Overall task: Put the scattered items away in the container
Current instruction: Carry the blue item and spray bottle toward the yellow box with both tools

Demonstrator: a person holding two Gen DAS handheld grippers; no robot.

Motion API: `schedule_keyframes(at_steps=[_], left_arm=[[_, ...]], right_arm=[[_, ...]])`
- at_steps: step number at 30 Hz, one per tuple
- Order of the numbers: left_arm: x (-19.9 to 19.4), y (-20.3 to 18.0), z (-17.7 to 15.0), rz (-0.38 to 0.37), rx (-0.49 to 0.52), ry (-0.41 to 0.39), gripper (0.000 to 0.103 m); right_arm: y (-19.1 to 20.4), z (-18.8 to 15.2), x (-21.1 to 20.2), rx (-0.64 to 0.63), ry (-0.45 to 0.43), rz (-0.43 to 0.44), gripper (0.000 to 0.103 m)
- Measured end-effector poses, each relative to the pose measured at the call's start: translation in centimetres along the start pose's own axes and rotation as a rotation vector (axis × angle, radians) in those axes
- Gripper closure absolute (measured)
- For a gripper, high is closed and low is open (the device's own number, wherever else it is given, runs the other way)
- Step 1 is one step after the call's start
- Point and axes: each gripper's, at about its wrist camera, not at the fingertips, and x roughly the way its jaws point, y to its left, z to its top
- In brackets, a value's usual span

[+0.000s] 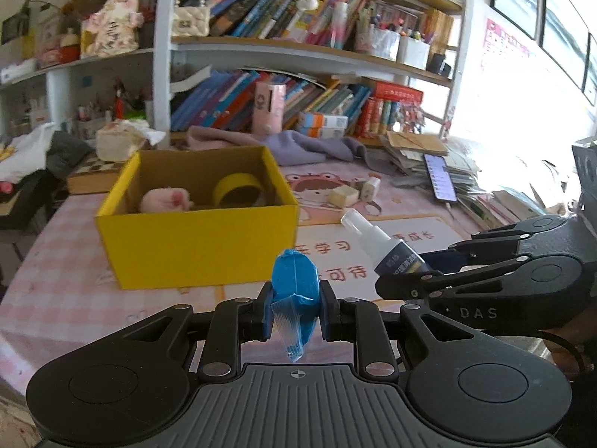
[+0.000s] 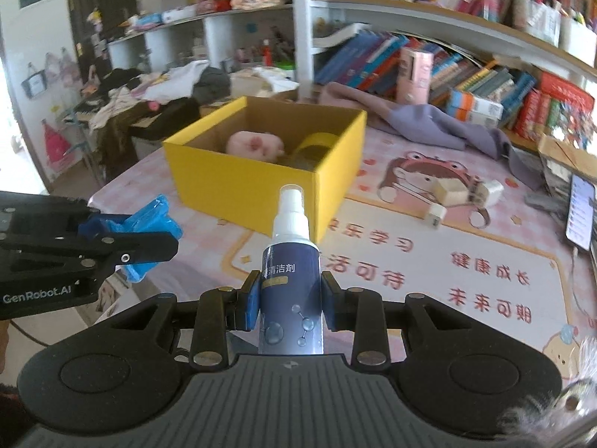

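Blue crinkly packet (image 1: 294,280) — navy, white-capped spray bottle (image 2: 293,261).

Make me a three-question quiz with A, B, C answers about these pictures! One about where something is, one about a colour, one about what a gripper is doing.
1. Where is the roll of yellow tape?
A. inside the yellow box
B. on the bookshelf
C. under the phone

2. What colour is the packet in the left gripper?
A. red
B. blue
C. green

3. What is the right gripper doing?
A. hanging open and empty
B. pinching a book
C. shut on the spray bottle

Answers: 1 A, the tape lies in the box beside a pink plush toy. 2 B, the wrapper is bright blue. 3 C, both pads press the bottle's sides.
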Motion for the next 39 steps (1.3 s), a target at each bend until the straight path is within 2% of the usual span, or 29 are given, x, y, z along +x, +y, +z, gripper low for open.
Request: schedule_keyframes(at_steps=[15, 27, 34, 39], left_arm=[[-1.4, 2.4, -1.8, 0.048, -0.066, 0.039, 0.081], [-0.9, 4.0, -1.7, 0.079, -0.105, 0.063, 0.081], [-0.2, 5.6, 0.4, 0.139, -0.096, 0.011, 0.081], [1.2, 6.6, 3.1, 0.145, -0.061, -0.024, 0.081]], right_arm=[[3.2, 0.1, 1.0, -0.054, 0.044, 0.056, 0.073], [3.9, 1.5, 2.2, -0.078, 0.054, 0.085, 0.073], [3.8, 3.8, 3.7, -0.096, 0.001, 0.107, 0.073], [2.5, 6.7, 4.9, -0.071, -0.052, 0.113, 0.073]])
